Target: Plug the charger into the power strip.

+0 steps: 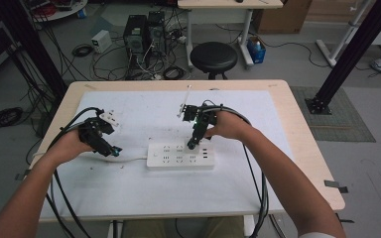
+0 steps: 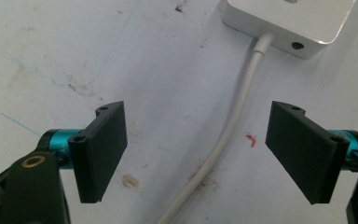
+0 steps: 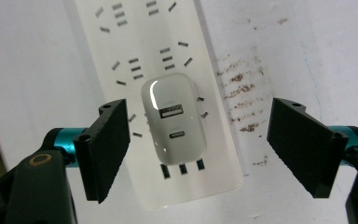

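Both tools gape: right tool (image 3: 198, 144) over charger (image 3: 173, 119), left tool (image 2: 196, 149) astride cable (image 2: 235, 116)

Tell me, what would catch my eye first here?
Probably the white power strip lying mid-table, with a small white charger plugged into it. The right gripper hangs just above that charger, jaws open either side of it. The left gripper, also open, straddles the strip's white cord.
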